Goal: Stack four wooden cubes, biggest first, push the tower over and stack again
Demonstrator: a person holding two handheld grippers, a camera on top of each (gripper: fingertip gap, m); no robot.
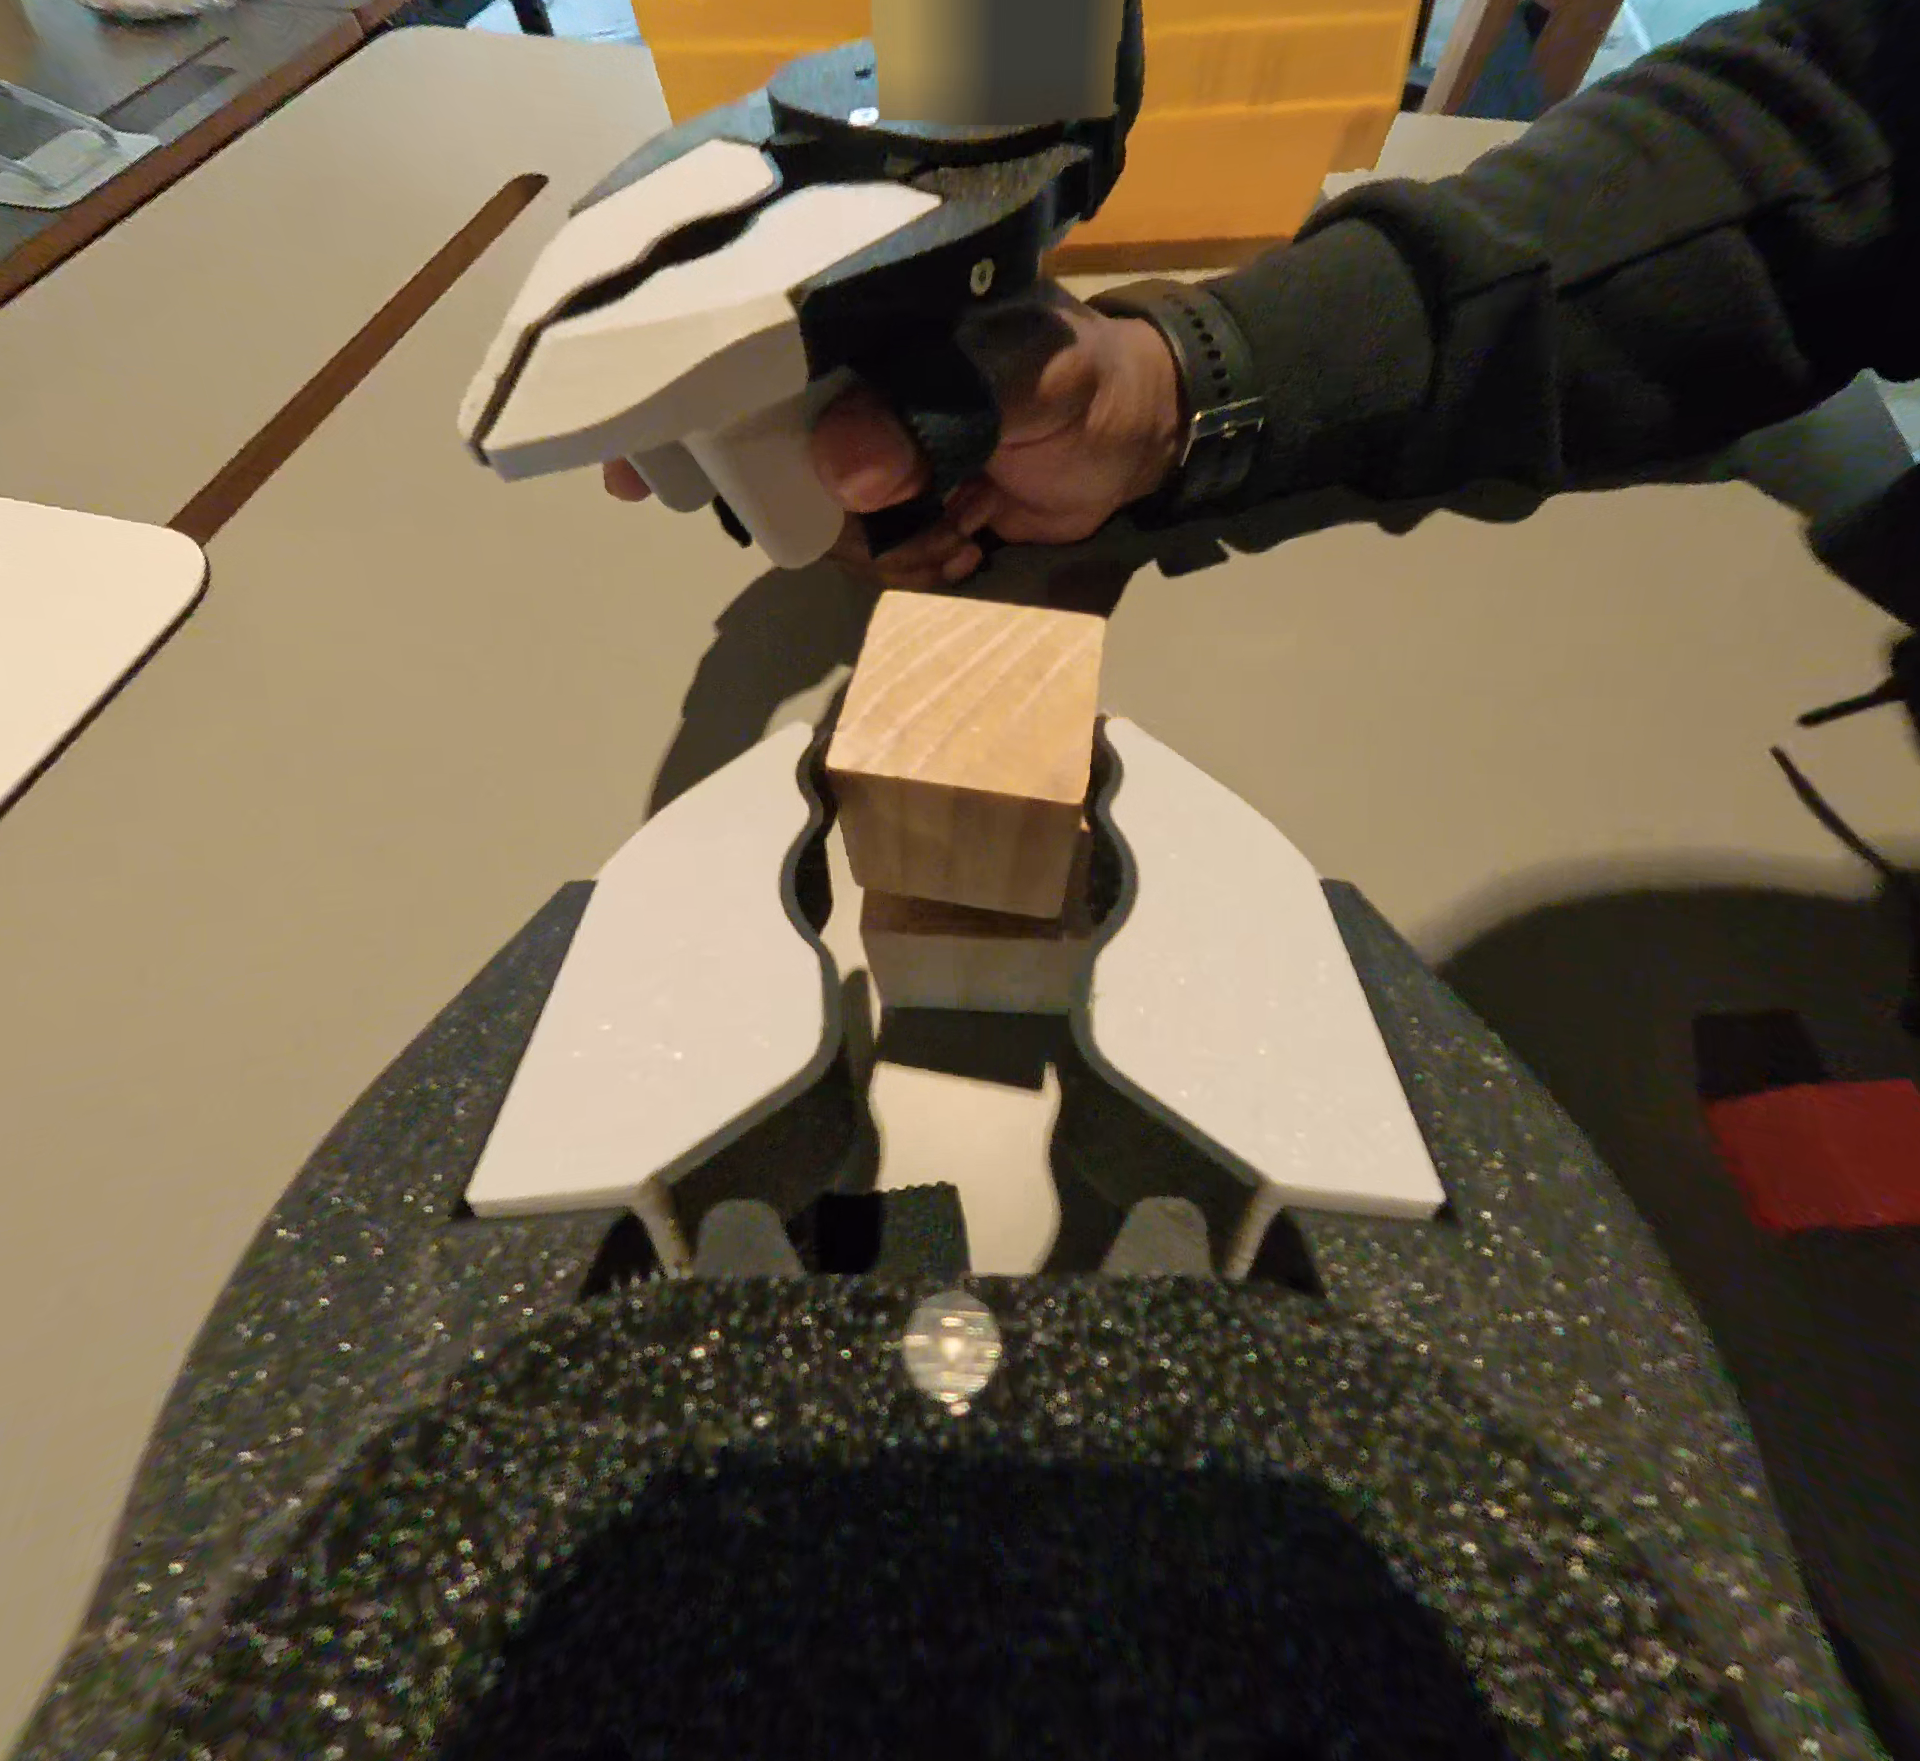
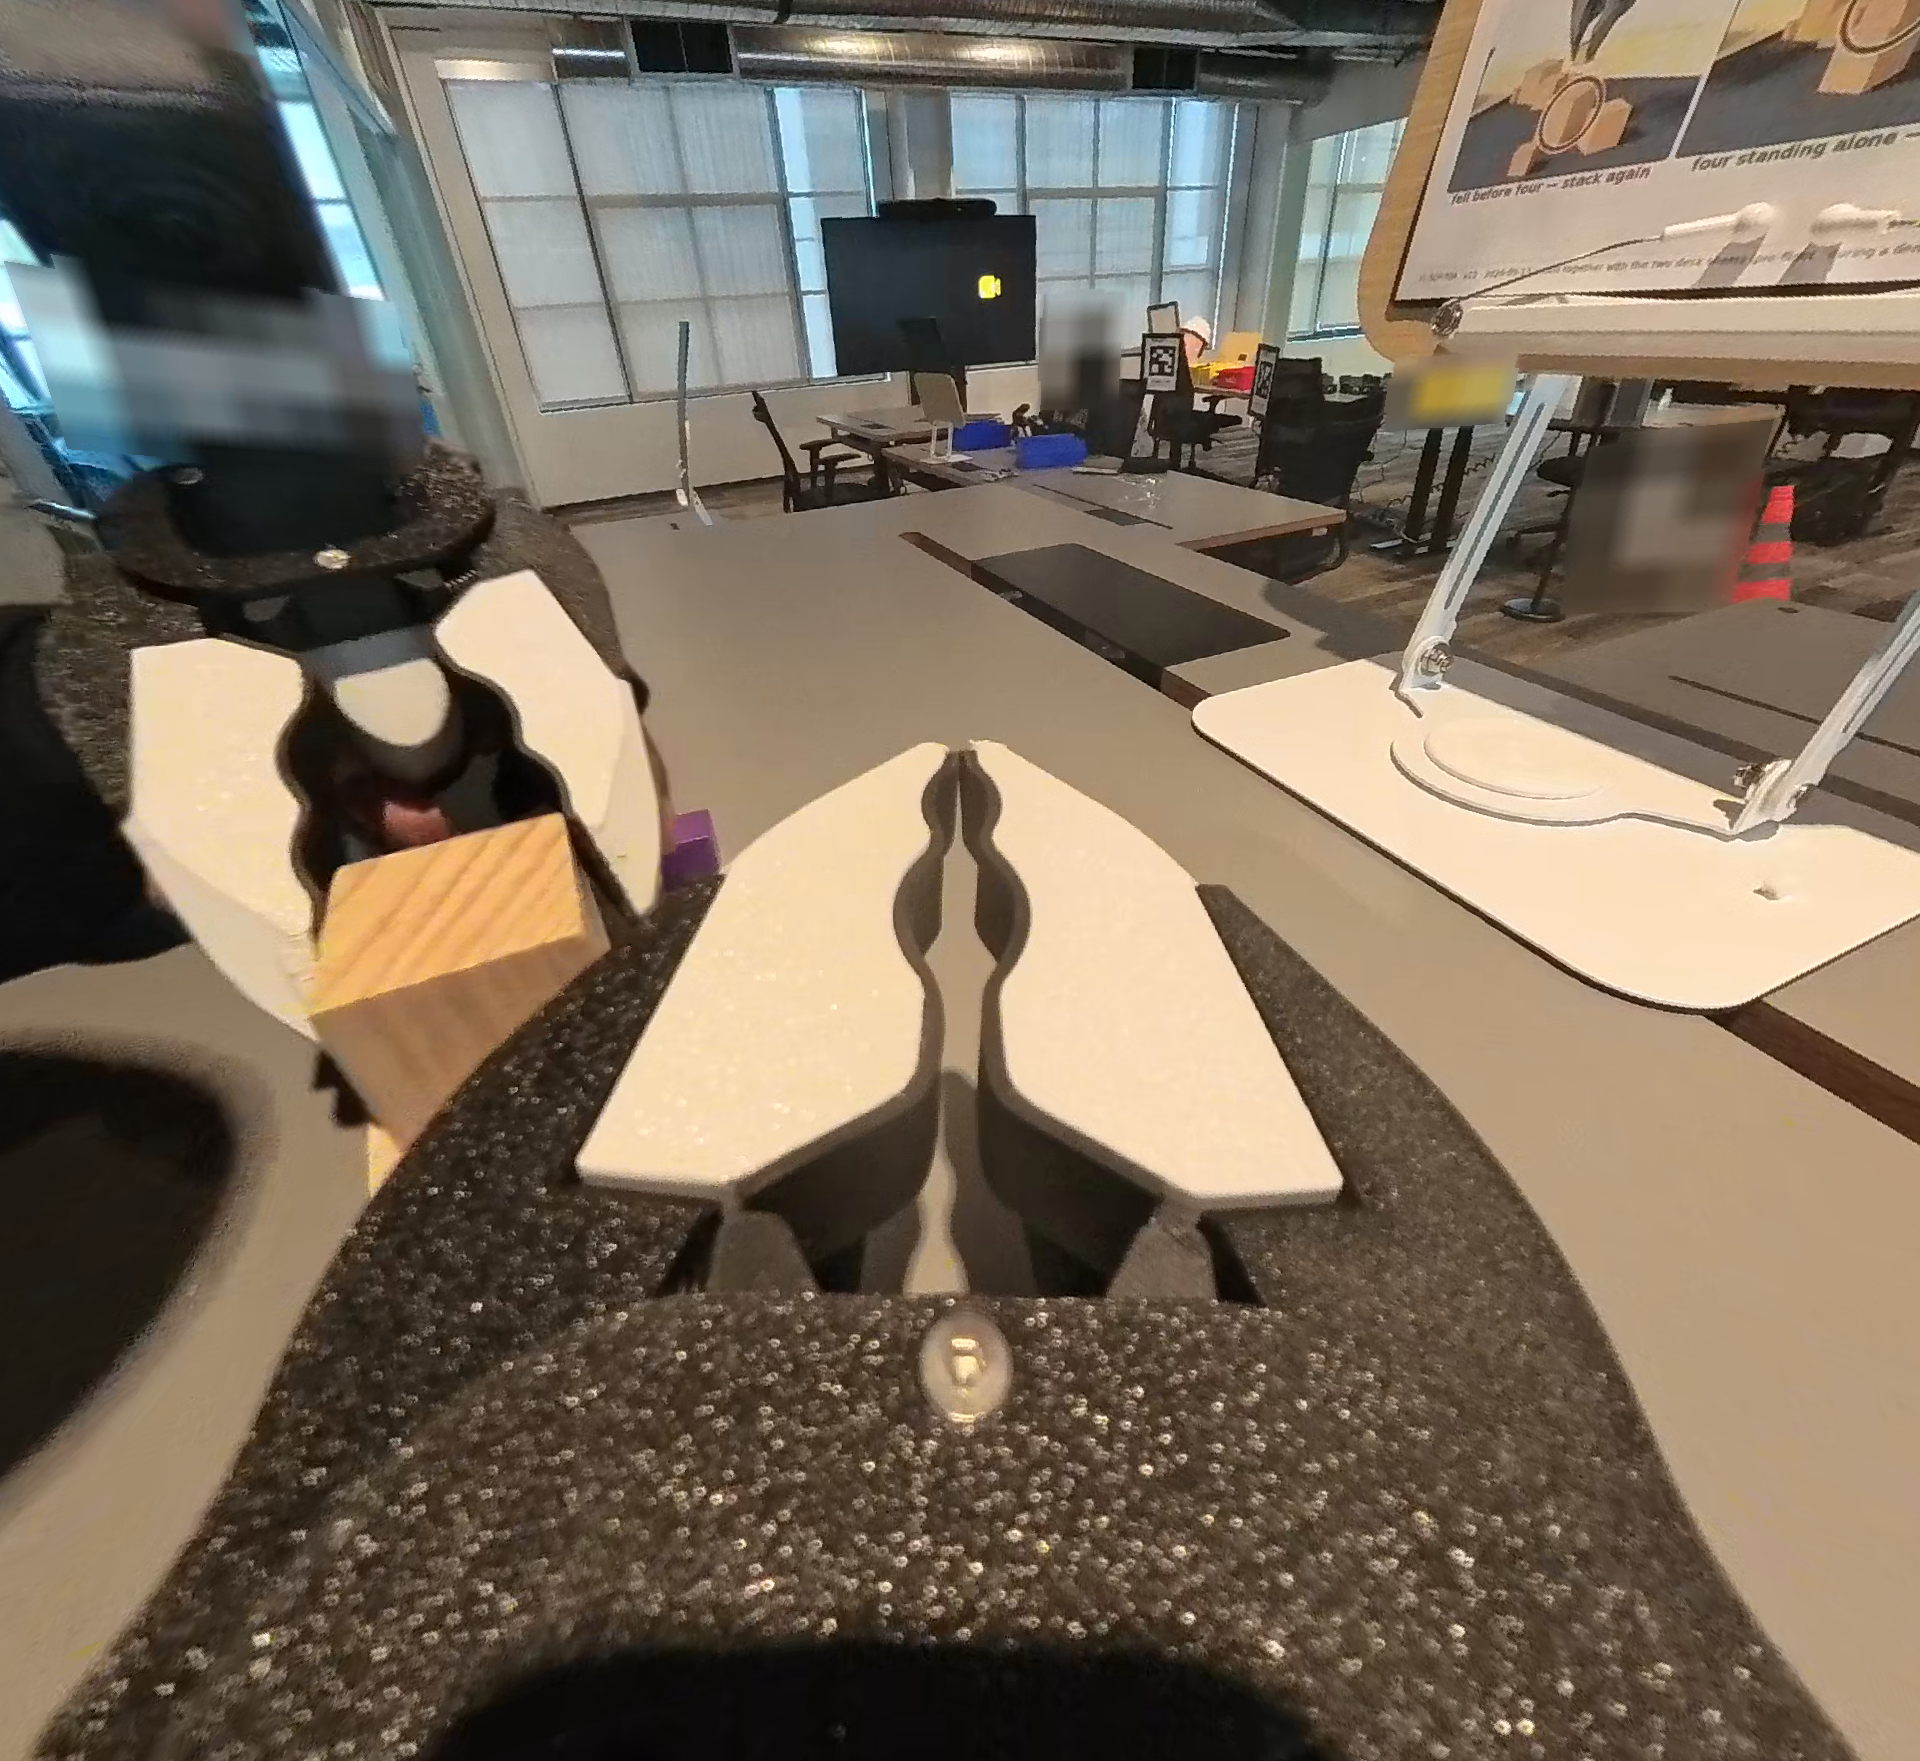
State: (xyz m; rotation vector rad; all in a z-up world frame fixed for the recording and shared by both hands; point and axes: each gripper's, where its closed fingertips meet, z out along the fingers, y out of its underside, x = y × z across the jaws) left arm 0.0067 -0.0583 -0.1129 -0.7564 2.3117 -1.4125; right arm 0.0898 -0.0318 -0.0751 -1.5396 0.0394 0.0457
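Note:
My left gripper point(image 1: 964, 740) is shut on a light wooden cube point(image 1: 971, 735) and holds it, slightly turned, directly over another wooden cube point(image 1: 966, 963) on the grey table point(image 1: 364, 828). I cannot tell whether the two cubes touch. My right gripper point(image 2: 961, 755) is shut and empty. In the left wrist view it point(image 1: 480, 428) hovers above and behind the cubes, held by a hand. In the right wrist view the left gripper point(image 2: 447, 838) and its cube point(image 2: 457, 942) sit at the left. The other cubes are out of sight.
A small purple block point(image 2: 691, 844) lies behind the left gripper. A white stand base point(image 2: 1558, 838) carrying an instruction board point(image 2: 1683, 49) stands at the right. Yellow bins point(image 1: 1195, 49) sit at the table's far edge. A dark slot point(image 1: 364, 350) runs through the tabletop.

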